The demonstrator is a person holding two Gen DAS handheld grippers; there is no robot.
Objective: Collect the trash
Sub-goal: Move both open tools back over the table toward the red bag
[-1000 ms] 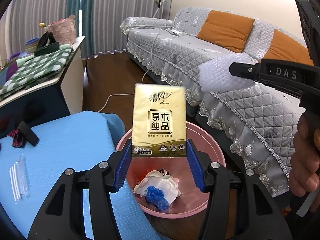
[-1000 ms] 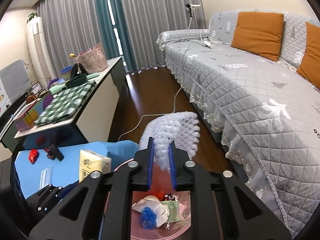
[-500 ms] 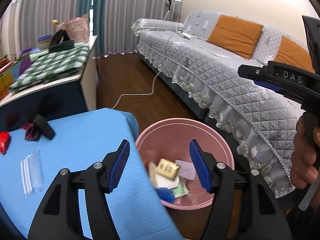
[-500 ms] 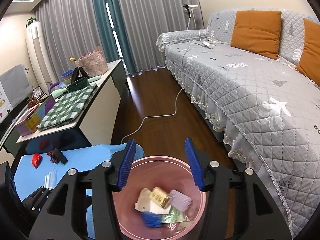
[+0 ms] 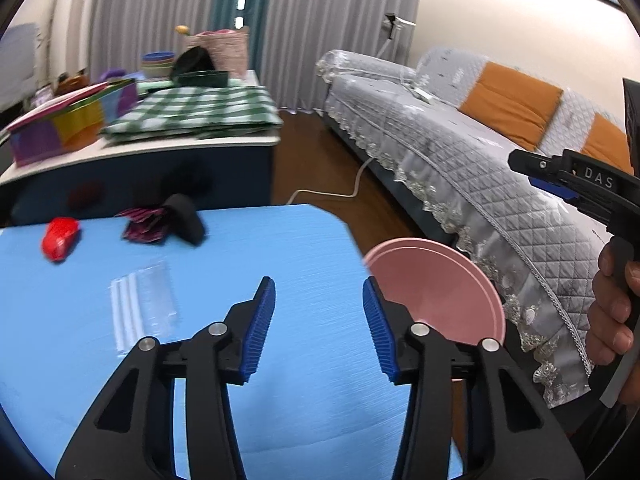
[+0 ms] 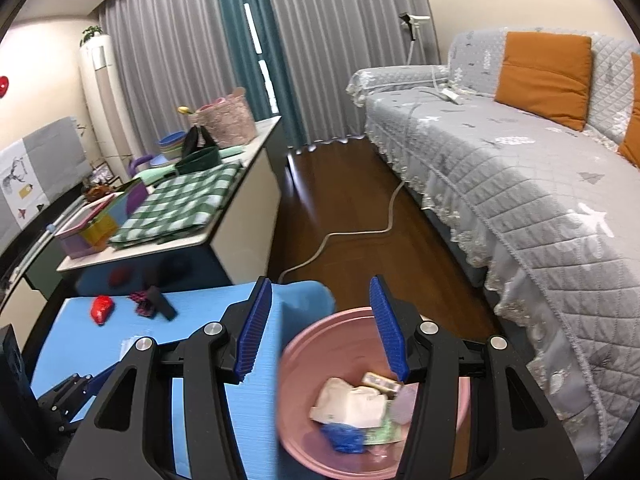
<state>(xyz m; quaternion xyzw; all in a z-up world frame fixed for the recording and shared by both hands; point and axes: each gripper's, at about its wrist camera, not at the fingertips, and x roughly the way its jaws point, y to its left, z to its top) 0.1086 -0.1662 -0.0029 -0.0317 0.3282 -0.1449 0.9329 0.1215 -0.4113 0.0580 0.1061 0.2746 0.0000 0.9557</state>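
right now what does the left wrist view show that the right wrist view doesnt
Only the left wrist view shows the clear packet lying whole on the blue table, and the hand holding the right gripper. Only the right wrist view shows the trash inside the pink bin. Both show the red wrapper, the bin, the sofa and empty open jaws.

A grey quilted sofa point(image 6: 532, 184) with lace trim runs along the right wall; orange cushions point(image 6: 544, 76) lean against its back. A white cable point(image 6: 352, 236) lies on the dark wood floor point(image 6: 332, 196). A sideboard point(image 6: 224, 216) on the left carries a green checked cloth point(image 6: 180, 204), a pink basket point(image 6: 226, 122) and stacked bowls point(image 6: 170, 146). Grey and teal curtains point(image 6: 248, 40) cover the far wall.
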